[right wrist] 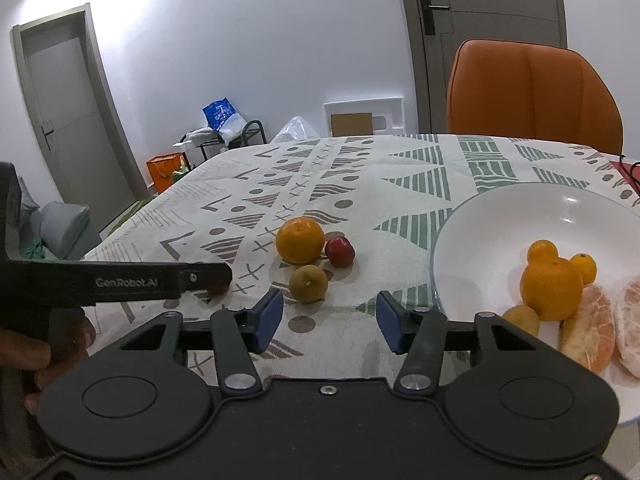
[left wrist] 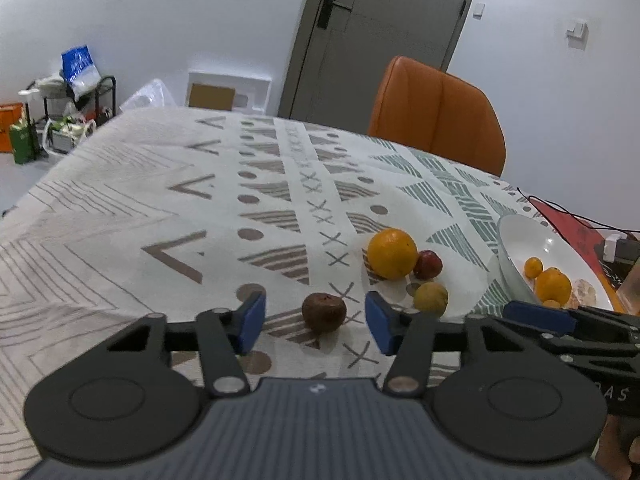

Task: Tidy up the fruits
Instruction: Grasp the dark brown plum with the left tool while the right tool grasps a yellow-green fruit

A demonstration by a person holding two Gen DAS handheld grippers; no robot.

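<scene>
1. Plain white walls [right wrist: 248,40] all round, pretty bright, with a glare patch up in the top-left corner of the right wrist view.
2. Grey door [right wrist: 492,40] with a dark handle right behind an orange padded chair [right wrist: 532,92].
3. Second grey door [right wrist: 68,112] off to the left.
4. Table's got a patterned tablecloth [left wrist: 120,220], triangles and crosses.
5. Cluttered black rack [left wrist: 80,100] with a blue bag against the far wall.
</scene>
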